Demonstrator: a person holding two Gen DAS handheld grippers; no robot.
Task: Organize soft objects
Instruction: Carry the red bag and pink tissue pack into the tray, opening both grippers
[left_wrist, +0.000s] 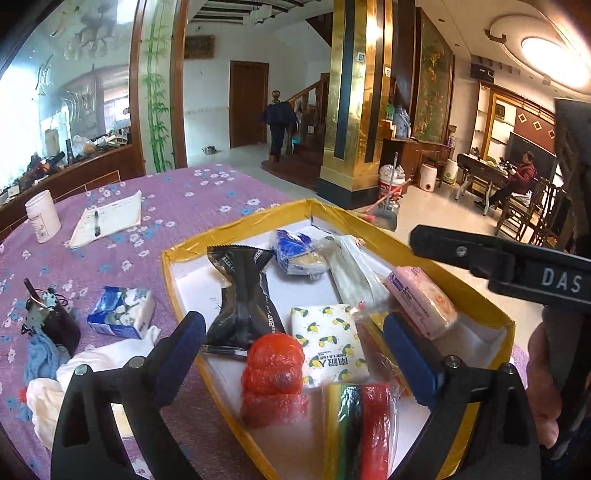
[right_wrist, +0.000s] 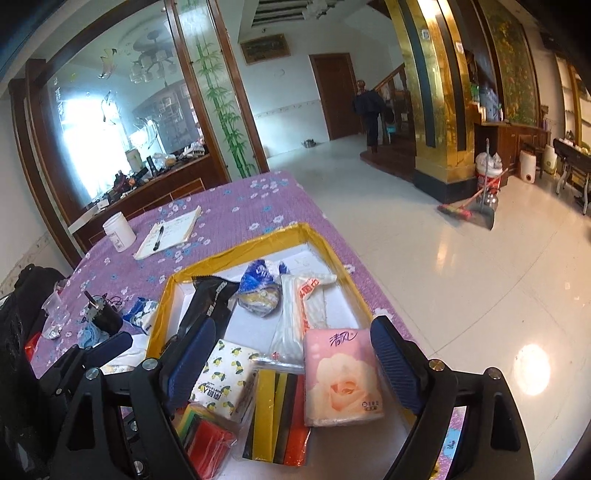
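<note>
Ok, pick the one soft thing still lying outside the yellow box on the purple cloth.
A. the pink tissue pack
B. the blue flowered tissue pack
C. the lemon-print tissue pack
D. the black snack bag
B: the blue flowered tissue pack lies on the purple cloth left of the yellow box; the others are inside it.

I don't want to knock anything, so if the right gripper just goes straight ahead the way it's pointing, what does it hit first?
Most likely the pink tissue pack: it lies in the yellow-edged box, right between the open jaws of the right gripper. Depth is hard to judge, so the striped packet beside it could touch too.
</note>
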